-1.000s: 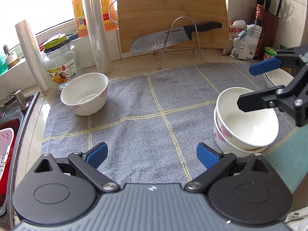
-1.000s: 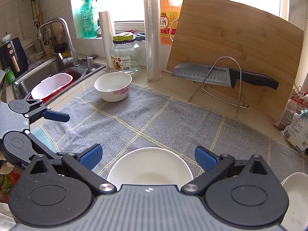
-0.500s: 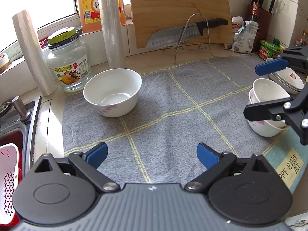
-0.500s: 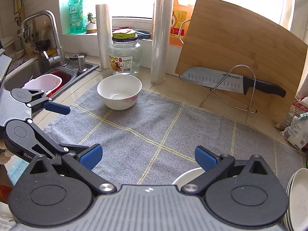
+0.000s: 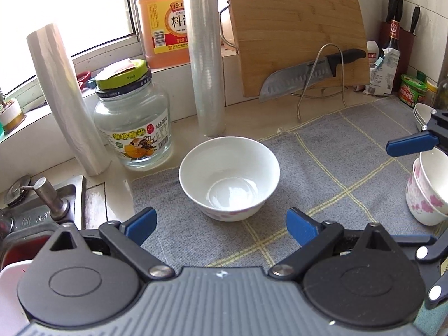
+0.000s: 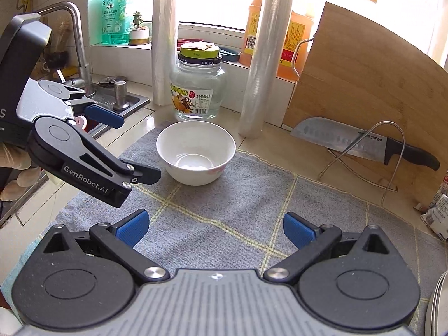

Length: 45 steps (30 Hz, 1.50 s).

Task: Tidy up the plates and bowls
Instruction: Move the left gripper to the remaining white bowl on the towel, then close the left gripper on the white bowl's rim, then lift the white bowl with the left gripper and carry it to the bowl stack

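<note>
A lone white bowl [image 5: 229,176] with pink flowers stands upright at the far left of the grey checked cloth [image 5: 322,168]. My left gripper [image 5: 221,225] is open just in front of it, nothing between its blue pads. In the right wrist view the same bowl [image 6: 196,151] lies ahead. There my left gripper [image 6: 131,145] hangs open beside the bowl's left rim, apart from it. My right gripper [image 6: 215,228] is open and empty over the cloth. Two nested flowered bowls [image 5: 428,187] stand at the right, below one of the right gripper's blue pads [image 5: 410,145]. Stacked plates [image 5: 422,112] sit behind.
Behind the bowl stand a glass jar [image 5: 134,128], two film rolls [image 5: 208,56], an oil jug and a leaning cutting board [image 5: 296,28]. A large knife [image 5: 308,70] rests on a wire rack. The sink [image 5: 42,218] drops off at the left.
Both grippers have moved left across the cloth toward the lone bowl, which now looms larger. The nested bowls have slid to the right edge and left the right wrist view.
</note>
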Each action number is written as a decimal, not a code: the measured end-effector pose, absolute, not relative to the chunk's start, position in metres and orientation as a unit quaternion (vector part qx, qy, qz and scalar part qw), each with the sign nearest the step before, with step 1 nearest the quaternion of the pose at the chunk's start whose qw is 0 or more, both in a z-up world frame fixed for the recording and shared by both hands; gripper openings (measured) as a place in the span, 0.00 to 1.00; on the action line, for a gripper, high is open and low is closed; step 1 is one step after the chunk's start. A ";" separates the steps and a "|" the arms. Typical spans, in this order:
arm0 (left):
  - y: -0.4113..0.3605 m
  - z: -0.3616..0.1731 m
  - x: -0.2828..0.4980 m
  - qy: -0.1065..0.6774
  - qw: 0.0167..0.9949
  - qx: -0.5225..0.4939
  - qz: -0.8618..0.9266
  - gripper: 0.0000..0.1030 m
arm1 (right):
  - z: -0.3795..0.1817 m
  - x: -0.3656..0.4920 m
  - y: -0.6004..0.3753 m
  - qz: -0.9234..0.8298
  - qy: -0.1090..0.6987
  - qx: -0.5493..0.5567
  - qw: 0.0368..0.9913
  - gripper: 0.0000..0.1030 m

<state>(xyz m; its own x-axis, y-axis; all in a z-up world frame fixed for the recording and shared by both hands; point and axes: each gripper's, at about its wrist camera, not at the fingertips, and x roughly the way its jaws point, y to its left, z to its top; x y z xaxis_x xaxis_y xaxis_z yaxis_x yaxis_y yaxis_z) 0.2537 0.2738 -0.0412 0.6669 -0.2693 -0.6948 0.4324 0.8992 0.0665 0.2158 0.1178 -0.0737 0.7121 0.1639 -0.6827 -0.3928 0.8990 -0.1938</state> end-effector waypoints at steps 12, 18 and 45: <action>0.276 -0.054 0.320 0.374 0.899 0.112 -0.200 0.95 | -0.093 0.257 0.142 0.159 0.355 -0.172 0.905 1.00; 0.275 -0.063 0.342 0.382 0.891 0.117 -0.215 0.94 | -0.105 0.280 0.149 0.160 0.363 -0.167 0.903 1.00; 0.266 -0.078 0.362 0.406 0.864 0.113 -0.277 0.65 | -0.127 0.318 0.162 0.200 0.378 -0.158 0.890 0.85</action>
